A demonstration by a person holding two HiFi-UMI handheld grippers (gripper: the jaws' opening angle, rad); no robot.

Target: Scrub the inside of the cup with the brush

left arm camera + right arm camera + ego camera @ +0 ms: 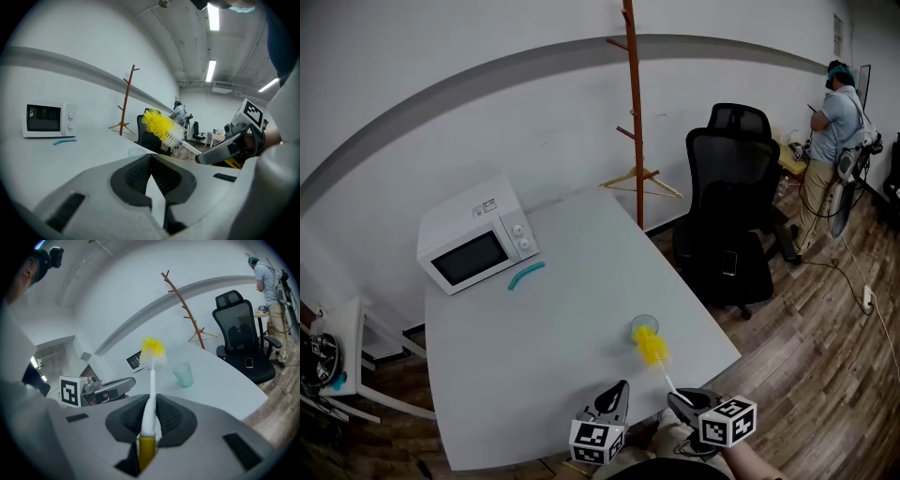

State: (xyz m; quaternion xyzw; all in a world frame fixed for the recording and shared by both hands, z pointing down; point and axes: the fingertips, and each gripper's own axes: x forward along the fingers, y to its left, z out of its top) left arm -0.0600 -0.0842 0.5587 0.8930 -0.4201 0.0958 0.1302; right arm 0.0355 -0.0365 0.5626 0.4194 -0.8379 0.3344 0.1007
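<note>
The cup [644, 324], clear and upright, is seen on the white table [534, 347]. On the near side of the cup the brush [660, 360] is held with its yellow bristles raised towards the rim. They appear to be outside the cup, though contact with the rim cannot be settled from the head view. The brush's white handle is clamped between the jaws of the right gripper [151, 399], nearer than the cup. Near-left of the cup, the left gripper [151, 158] is held with its jaws closed together and nothing between them. Far-left of the cup a microwave [476, 234] stands, with a teal strip [526, 275] lying before it.
</note>
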